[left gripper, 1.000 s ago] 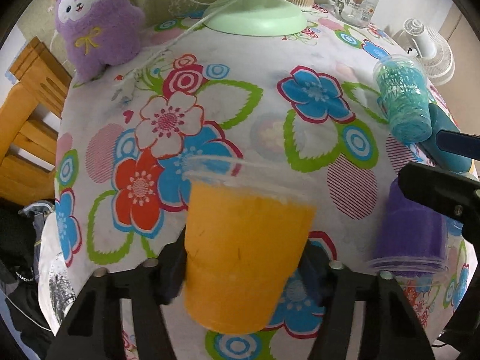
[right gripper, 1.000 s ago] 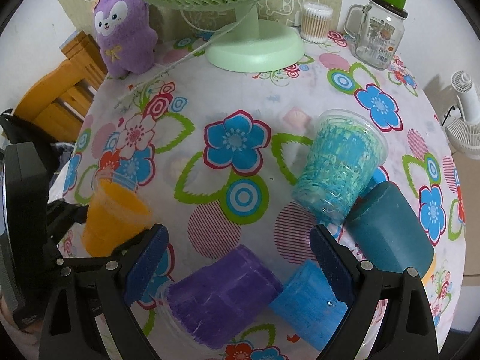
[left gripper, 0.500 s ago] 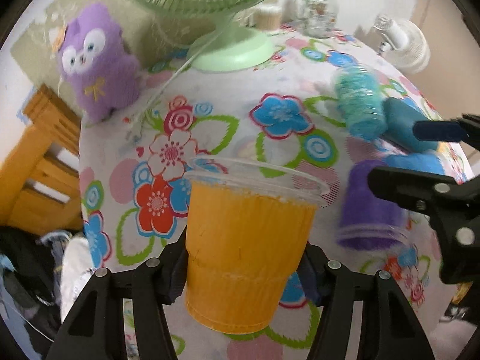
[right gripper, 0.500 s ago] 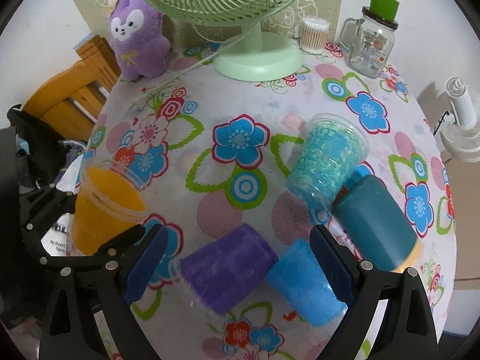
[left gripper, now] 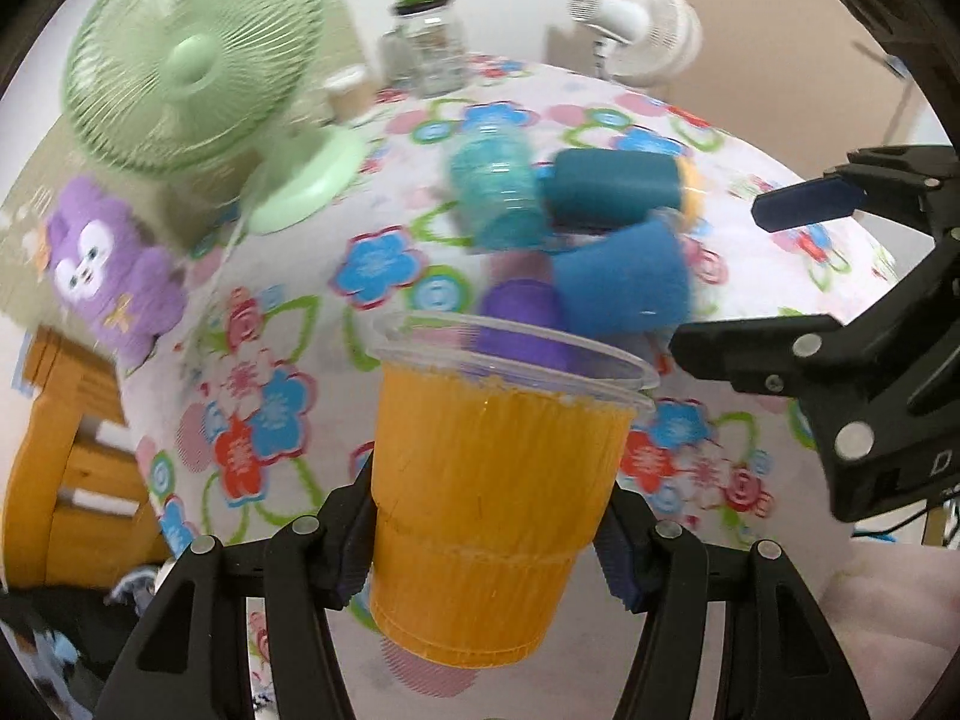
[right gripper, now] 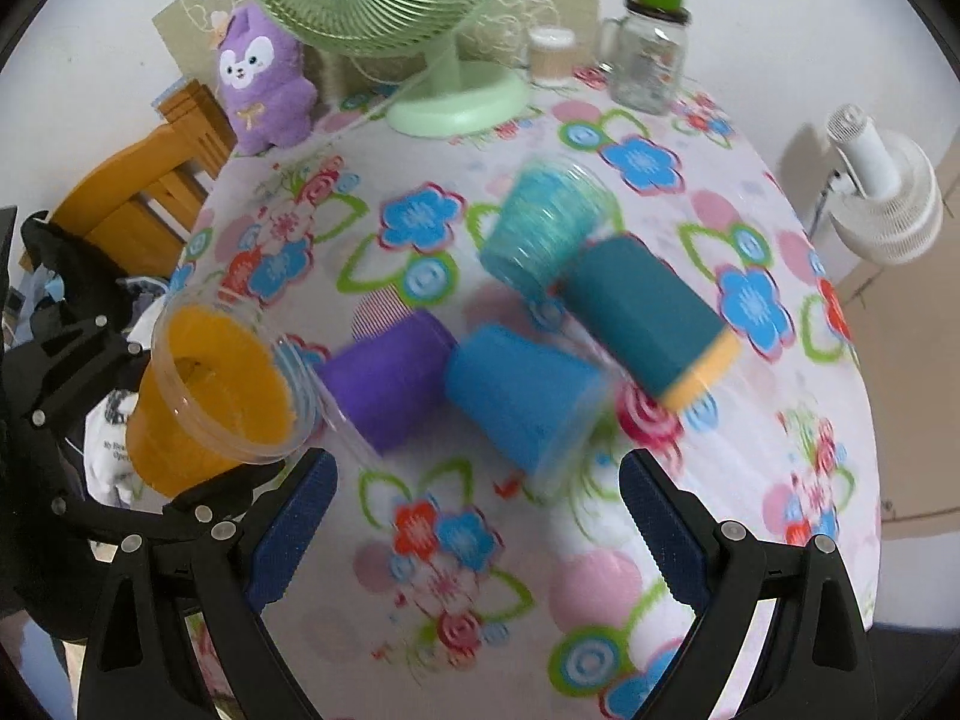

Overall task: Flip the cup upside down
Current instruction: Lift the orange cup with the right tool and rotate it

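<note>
**Cup held mouth-up, still to be turned**

Cup (left gripper: 492,480) of orange plastic sits clamped between the two fingers of the left gripper (left gripper: 489,531), lifted clear above the flowered tablecloth (left gripper: 288,312). Its long axis runs roughly upright, the clear rim on top and the narrower base hanging below the pads, so the mouth faces up and away from the cloth. Seen from the right wrist, the same cup tilts a little, its open mouth turned toward that camera. The right gripper (right gripper: 477,525) hovers beside the cup with its jaws spread wide and nothing between them; the left hand alone has the cup. Beyond the orange cup, on the cloth, a purple cup (right gripper: 387,381), a blue cup (right gripper: 519,399), a teal cup (right gripper: 543,228) and a dark teal tumbler (right gripper: 645,321) lie on their sides, bunched together. Judging by the upright axis, the flip calls for a half-turn of the left wrist before the rim can meet the cloth.
</note>
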A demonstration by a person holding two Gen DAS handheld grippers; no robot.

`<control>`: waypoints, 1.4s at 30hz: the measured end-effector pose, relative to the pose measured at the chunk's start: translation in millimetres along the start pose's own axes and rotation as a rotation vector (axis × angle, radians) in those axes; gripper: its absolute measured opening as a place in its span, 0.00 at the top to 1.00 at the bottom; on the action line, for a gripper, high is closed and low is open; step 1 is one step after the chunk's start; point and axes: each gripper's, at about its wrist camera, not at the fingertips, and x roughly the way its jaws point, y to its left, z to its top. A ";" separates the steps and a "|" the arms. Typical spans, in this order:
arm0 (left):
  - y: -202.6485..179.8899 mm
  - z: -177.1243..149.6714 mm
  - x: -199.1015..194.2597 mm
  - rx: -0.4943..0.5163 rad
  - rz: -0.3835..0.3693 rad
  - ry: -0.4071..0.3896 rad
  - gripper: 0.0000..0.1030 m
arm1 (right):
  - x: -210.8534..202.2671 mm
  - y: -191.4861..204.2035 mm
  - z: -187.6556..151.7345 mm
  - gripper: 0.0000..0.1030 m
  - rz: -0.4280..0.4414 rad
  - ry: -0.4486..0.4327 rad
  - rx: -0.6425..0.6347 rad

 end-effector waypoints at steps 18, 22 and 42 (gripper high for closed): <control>-109.6 24.5 38.7 0.377 -0.150 -0.014 0.39 | 9.6 -82.0 -71.9 0.06 -0.079 0.081 0.174; -126.3 25.2 54.6 0.449 -0.175 -0.001 0.39 | 16.9 -97.7 -86.2 0.06 -0.068 0.102 0.227; -124.2 30.4 56.5 0.373 -0.149 0.019 0.08 | 21.2 -104.1 -76.8 0.06 -0.023 0.100 0.204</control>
